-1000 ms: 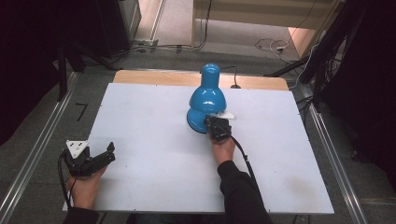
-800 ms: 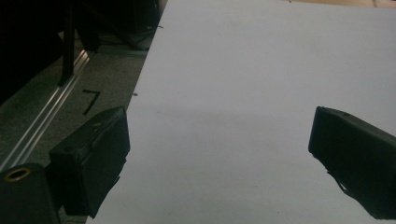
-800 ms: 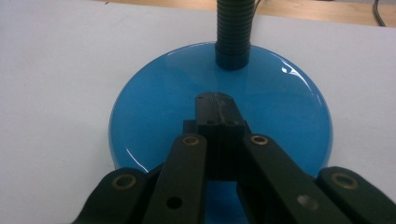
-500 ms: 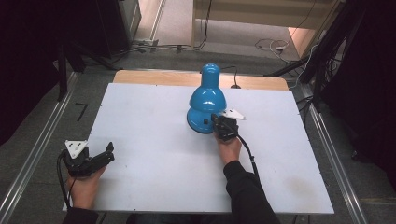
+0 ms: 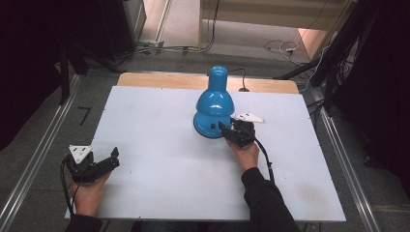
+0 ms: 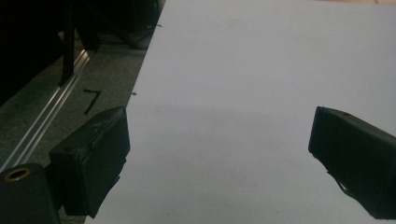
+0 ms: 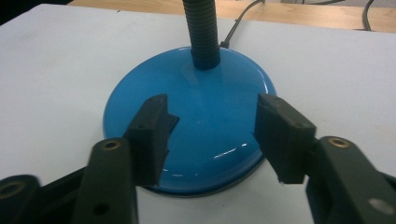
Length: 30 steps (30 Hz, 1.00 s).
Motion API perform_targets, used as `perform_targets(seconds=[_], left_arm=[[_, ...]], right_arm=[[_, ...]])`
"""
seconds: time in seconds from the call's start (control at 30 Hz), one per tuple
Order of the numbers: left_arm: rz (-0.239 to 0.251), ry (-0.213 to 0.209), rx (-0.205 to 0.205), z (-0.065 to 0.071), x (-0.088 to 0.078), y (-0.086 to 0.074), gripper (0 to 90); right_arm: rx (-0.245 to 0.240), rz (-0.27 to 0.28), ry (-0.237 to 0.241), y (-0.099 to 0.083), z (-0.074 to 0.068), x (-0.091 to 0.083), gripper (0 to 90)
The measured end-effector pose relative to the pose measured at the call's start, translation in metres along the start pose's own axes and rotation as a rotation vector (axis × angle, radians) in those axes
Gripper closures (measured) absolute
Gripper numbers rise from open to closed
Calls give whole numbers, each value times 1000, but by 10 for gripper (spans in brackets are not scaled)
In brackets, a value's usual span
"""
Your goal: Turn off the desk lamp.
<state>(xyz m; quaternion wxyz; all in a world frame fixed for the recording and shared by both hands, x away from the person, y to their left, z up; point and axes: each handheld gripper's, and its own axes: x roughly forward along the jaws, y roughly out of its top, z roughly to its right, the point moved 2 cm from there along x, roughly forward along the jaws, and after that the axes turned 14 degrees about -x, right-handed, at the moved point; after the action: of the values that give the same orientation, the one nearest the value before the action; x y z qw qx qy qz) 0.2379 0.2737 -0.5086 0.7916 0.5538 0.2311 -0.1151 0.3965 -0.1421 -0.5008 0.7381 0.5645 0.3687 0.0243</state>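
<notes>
1. Since half a second ago, little has shifted: right gripper stays at the near edge of the blue desk lamp, its grey plate now lying more to the right of the lamp base; left gripper holds the same spot well to the lamp's left.
2. White table top: lamp stands toward its far middle, with a strip of bare wood behind it.
3. Left gripper: well apart from the lamp, near the table's near-left corner, held in the person's left hand. In the left gripper view its jaws stand wide apart with nothing between them but bare white surface; part of the left jaw overhangs the table edge, with grey floor and a metal rail beyond.
4. Lamp: round glossy blue base flat on the table; dark ribbed neck rises from the base's far part; a thin dark cord runs off behind it toward the wood strip.
5. Right gripper: held in the right hand, dark sleeve behind. Jaws parted to a moderate gap, poised over the near part of the base, gripping nothing. Contact with the base cannot be told.
6. Small dark square sits on the base just beside the left jaw tip.
</notes>
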Motion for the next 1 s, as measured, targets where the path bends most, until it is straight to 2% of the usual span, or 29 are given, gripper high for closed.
perform_targets(seconds=[0.1, 0.13, 0.47, 0.73, 1.0], left_arm=[[-5, 0, 2, 0, 0, 0, 62], [-6, -1, 2, -1, 0, 0, 62], [-6, 8, 6, 0, 1, -1, 62], [-7, 9, 6, 0, 1, -1, 62], [-7, 12, 8, 0, 1, -1, 61]], right_arm=[[5, 1, -1, 0, 4, -3, 317], [19, -1, 7, 0, 5, -5, 314], [34, -3, 2, -5, 25, -26, 246], [28, -18, 4, -16, 37, -43, 211], [12, -13, -23, -23, 48, -62, 200]])
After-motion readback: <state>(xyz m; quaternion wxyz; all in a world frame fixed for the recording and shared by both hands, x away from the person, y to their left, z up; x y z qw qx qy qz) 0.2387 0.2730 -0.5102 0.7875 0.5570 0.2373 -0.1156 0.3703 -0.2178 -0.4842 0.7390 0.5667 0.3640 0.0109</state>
